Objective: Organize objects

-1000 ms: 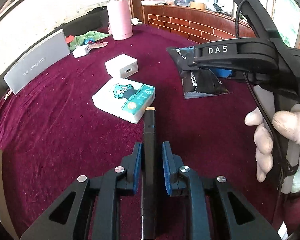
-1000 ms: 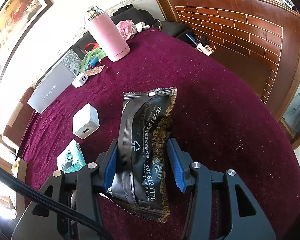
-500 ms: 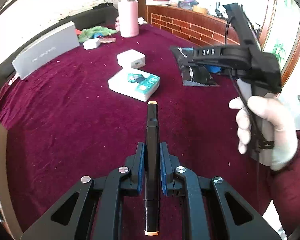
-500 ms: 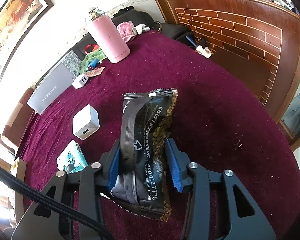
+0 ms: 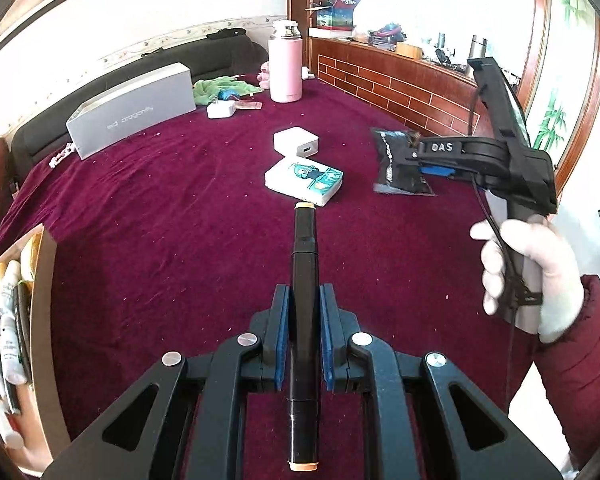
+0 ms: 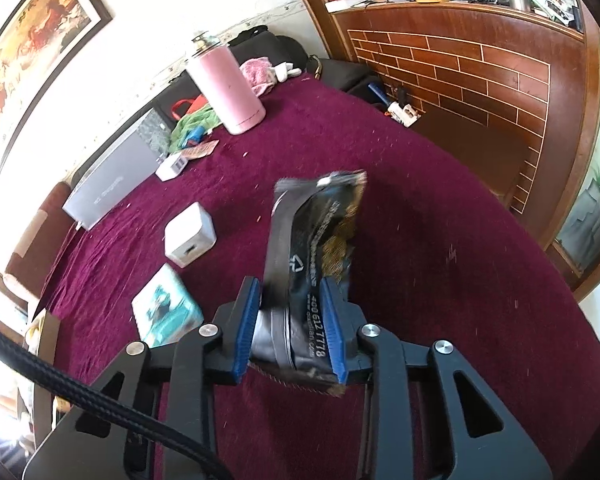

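Left gripper (image 5: 304,336): pinches a black marker (image 5: 304,280) along its length, low centre of frame.
Right gripper (image 6: 292,328): jaws closing on a black snack packet (image 6: 312,248), already squeezed between the pads.
Step advice: keep both grips firm and level while carrying.
Beyond: tissue pack (image 5: 304,176), white charger (image 5: 296,142), pink flask (image 5: 285,66) farthest.
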{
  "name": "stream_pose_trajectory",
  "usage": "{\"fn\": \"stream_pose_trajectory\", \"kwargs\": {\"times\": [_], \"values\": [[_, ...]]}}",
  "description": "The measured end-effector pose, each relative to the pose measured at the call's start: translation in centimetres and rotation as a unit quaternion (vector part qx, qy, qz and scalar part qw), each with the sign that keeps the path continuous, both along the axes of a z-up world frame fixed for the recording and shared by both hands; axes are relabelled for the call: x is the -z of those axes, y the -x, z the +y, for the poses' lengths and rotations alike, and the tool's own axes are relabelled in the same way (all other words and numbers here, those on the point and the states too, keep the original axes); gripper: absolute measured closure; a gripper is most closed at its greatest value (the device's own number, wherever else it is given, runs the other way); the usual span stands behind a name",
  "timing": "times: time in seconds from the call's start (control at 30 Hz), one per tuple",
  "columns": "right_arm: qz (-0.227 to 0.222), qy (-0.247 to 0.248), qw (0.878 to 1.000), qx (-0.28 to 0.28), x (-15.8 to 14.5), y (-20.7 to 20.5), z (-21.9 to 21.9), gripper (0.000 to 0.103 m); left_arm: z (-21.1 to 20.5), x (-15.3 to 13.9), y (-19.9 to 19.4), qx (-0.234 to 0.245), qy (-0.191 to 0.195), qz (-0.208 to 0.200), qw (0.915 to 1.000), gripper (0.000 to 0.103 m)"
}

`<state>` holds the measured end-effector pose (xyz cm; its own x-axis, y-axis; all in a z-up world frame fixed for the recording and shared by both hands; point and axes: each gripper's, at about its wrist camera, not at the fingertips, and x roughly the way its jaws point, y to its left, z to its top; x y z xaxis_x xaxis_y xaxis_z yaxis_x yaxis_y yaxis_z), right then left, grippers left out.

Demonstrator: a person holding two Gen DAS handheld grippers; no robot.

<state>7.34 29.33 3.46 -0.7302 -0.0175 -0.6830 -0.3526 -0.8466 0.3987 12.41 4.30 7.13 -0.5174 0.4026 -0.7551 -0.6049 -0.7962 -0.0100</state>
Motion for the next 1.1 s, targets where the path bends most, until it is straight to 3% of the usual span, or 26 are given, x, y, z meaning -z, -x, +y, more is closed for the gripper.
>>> {"fn": "stream_pose_trajectory", "kwargs": {"times": [0.7, 1.1], "values": [[0.044, -0.032, 0.995, -0.079, -4.5, -4.4, -7.7, 0.079, -4.6, -1.5, -0.9, -0.04, -0.027, 0.032, 0.9983, 0.091], [0.067, -0.05, 0.981, -0.173, -7.7, -2.3, -16.0, 0.079, -12.1, -1.9, 1.0, -0.11, -0.062, 0.03, 0.9915, 0.091]]}}
